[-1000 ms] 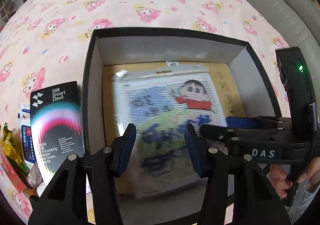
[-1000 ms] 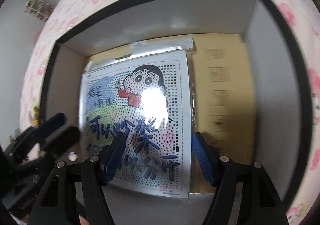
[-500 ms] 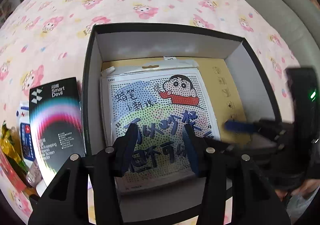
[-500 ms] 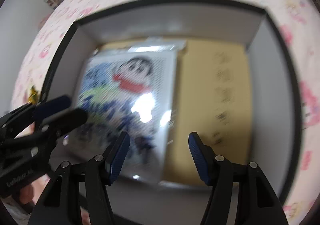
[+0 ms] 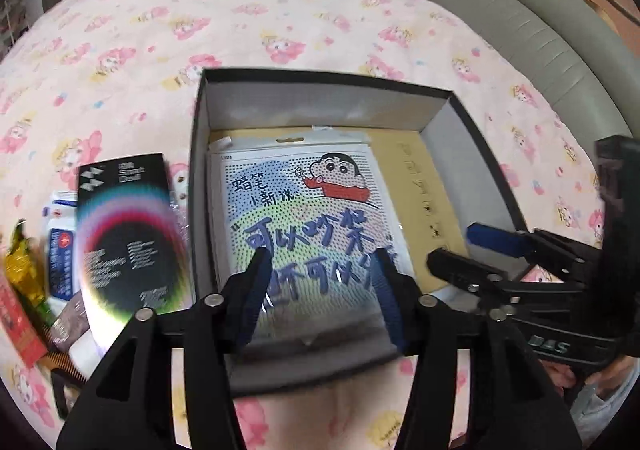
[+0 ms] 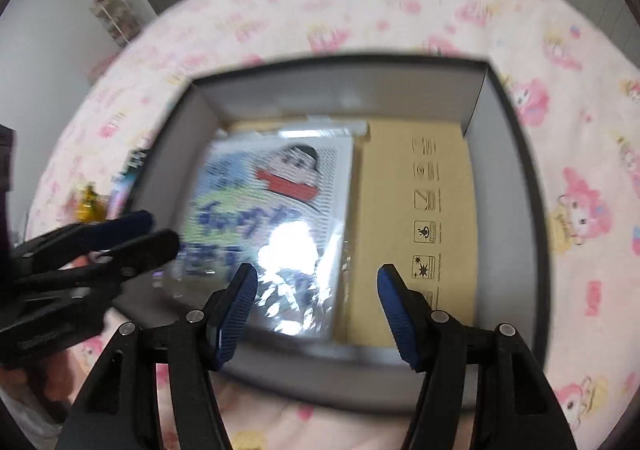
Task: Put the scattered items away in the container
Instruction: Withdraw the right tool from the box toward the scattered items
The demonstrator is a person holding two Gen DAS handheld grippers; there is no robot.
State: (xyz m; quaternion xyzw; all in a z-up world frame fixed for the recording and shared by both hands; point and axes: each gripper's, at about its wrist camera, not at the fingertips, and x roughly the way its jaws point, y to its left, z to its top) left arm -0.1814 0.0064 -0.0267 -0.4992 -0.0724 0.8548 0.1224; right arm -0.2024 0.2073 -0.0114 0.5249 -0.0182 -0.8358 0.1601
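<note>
Box [image 5: 280,366] walls frame both grippers hanging empty over its near rim: left gripper [image 5: 324,282] with jaws opening, right gripper [image 6: 316,310] spread wide. Inside, left of the box's bare cardboard floor, the cartoon packet [image 5: 300,218] lies flat. Beyond its left wall, the screen-protector pack [image 5: 128,226] waits on the bedspread [image 5: 280,10].

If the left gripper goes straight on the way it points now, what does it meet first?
Probably the cartoon-printed packet lying flat in the black box; the left gripper, jaws opening and empty, points down at its lower part.
</note>
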